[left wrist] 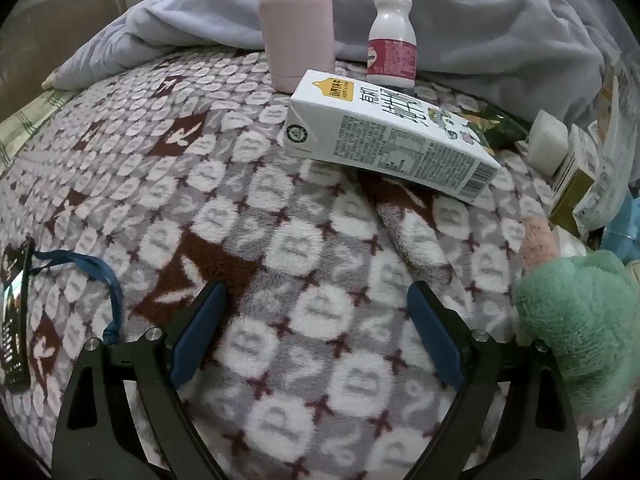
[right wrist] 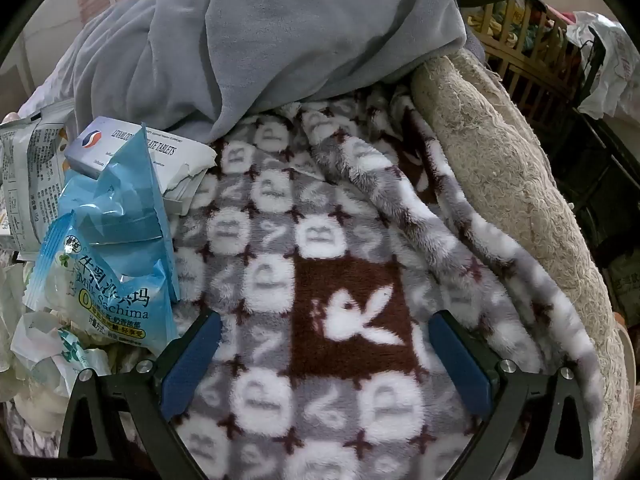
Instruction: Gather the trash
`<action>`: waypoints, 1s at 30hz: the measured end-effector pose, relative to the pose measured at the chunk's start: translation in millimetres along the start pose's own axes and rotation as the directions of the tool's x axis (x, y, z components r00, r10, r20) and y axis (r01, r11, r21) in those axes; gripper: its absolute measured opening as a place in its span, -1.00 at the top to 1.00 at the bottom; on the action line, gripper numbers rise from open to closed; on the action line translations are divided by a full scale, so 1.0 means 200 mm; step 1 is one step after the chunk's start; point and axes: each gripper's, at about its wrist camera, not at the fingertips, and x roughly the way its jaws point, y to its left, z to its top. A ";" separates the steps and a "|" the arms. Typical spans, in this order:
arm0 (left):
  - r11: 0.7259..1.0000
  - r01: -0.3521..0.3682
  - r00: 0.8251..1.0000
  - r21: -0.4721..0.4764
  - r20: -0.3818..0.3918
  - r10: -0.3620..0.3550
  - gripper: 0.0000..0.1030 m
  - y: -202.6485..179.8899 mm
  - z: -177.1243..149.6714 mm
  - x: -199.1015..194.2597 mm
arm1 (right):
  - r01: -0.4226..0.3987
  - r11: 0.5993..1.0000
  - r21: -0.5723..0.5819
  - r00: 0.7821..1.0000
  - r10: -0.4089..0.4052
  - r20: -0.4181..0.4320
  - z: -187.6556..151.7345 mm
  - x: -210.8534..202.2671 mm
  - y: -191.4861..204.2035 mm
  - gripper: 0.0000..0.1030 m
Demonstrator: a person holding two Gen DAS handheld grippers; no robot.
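Left wrist view: your left gripper [left wrist: 316,300] sits at the bottom centre of the frame, tilted down toward the blanket [left wrist: 256,216]. Its jaws are spread wide and released; only patterned fleece lies between the blue pads [left wrist: 200,332]. Nothing touches either finger.

Above the jaws, right of centre, a milk carton [left wrist: 392,136] lies on its side on the blanket, well apart from the fingertips. Behind it, in the upper centre, a pink flask [left wrist: 296,36] stands upright. Just to its right stands a white pill bottle [left wrist: 392,40] with a pink label. A grey quilt [left wrist: 480,20] is bunched across the top of the frame. At the right edge, small boxes and packets [left wrist: 580,168] are piled together; details there are hard to read. A green plush toy [left wrist: 580,328] fills the lower right, near the right finger. At the lower left edge lies a dark card on a blue cord [left wrist: 100,276].

Right wrist view: your right gripper [right wrist: 324,328] is likewise released, jaws wide, with only blanket [right wrist: 352,312] between them. A blue snack wrapper [right wrist: 116,264] lies at the left of the frame, its lower edge just beside the left fingertip; whether it touches cannot be determined. Above it sits a tablet box [right wrist: 160,152], partly covered by the wrapper. More crumpled wrappers [right wrist: 52,356] occupy the lower left. The grey quilt [right wrist: 280,32] covers the upper centre. A beige mat edge [right wrist: 500,168] runs down the right side.
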 end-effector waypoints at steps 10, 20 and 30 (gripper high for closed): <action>1.000 -0.006 0.999 0.013 0.048 0.005 -0.77 0.04 -0.02 -0.22 | 0.001 1.000 -0.001 1.000 -0.001 0.000 0.00 0.00 0.00 -1.00; 0.995 0.097 0.984 0.035 0.145 -0.101 -0.77 0.02 -0.04 -0.63 | -0.018 1.000 -0.008 1.000 0.018 -0.023 -0.01 -0.03 -0.02 -0.99; 0.976 0.196 0.944 0.096 0.250 -0.214 -0.77 -0.27 -0.04 -0.95 | -0.025 0.999 -0.039 0.992 0.029 0.122 -0.18 -0.60 0.02 -0.99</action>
